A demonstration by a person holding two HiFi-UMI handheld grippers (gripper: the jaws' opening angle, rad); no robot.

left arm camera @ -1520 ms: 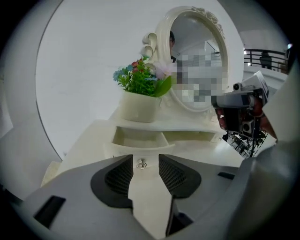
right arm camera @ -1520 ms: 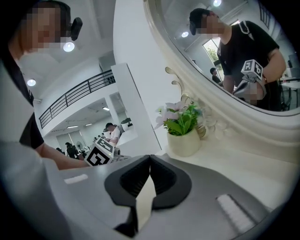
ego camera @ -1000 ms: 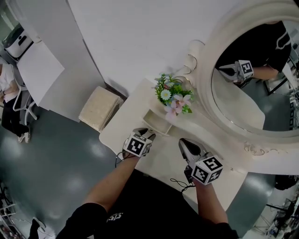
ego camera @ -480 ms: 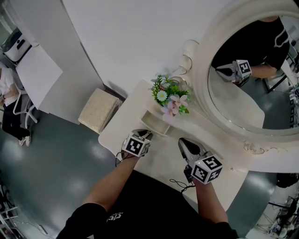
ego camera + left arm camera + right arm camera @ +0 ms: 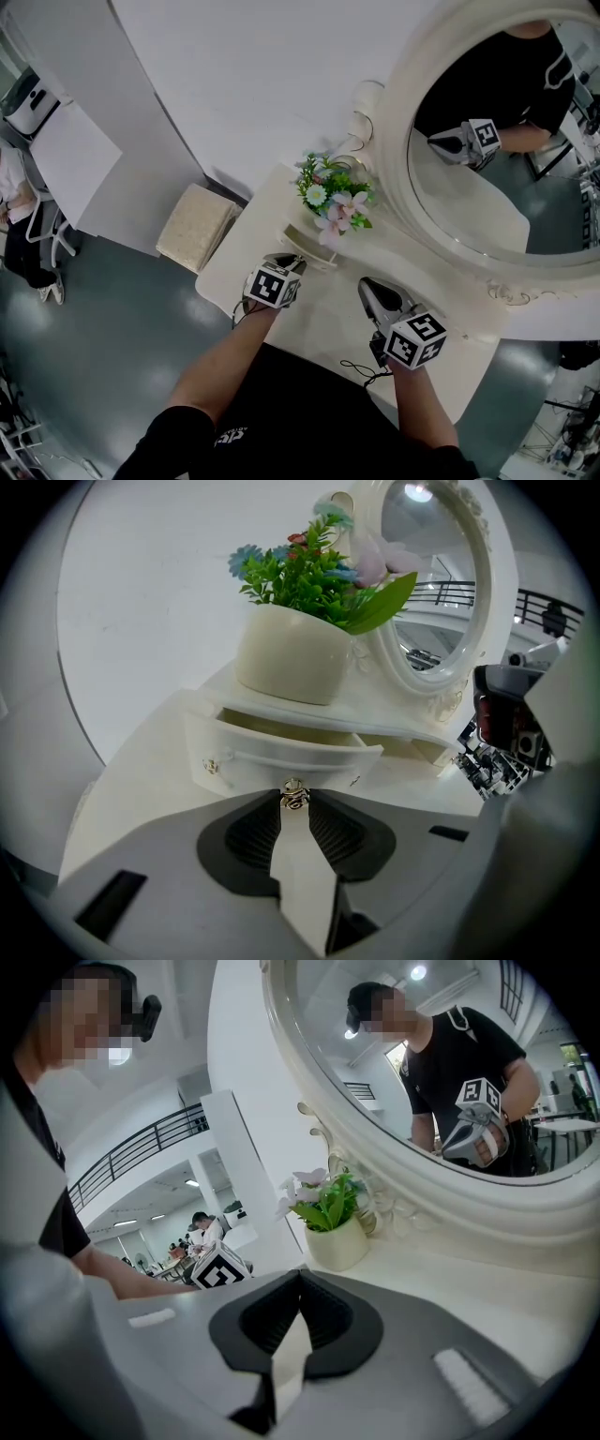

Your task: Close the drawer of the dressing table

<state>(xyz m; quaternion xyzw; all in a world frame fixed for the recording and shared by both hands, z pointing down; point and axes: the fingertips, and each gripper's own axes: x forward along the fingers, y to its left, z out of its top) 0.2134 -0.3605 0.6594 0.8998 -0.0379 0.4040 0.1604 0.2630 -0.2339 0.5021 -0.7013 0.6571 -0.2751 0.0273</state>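
The white dressing table (image 5: pixel 234 267) has a small drawer (image 5: pixel 281 750) pulled out beneath a shelf; the drawer (image 5: pixel 305 246) shows in the head view too. My left gripper (image 5: pixel 294 797) has just been closing, and its tips now pinch the drawer's little golden knob (image 5: pixel 294 795). Seen from the head, the left gripper (image 5: pixel 284 262) rests against the drawer front. My right gripper (image 5: pixel 367 285) hovers over the tabletop to the right, apart from the drawer. The right gripper (image 5: pixel 300 1275) is shut with nothing in it.
A white pot of artificial flowers (image 5: pixel 291 658) stands on the shelf above the drawer. A large oval mirror (image 5: pixel 487 141) rises behind the table at the right. A cushioned stool (image 5: pixel 195 228) sits on the floor to the left. A second small knob (image 5: pixel 211 766) is on the drawer's left.
The head view has drifted a little, so the table and flowers sit slightly further left. Both grippers keep their places, the left one at the drawer front.
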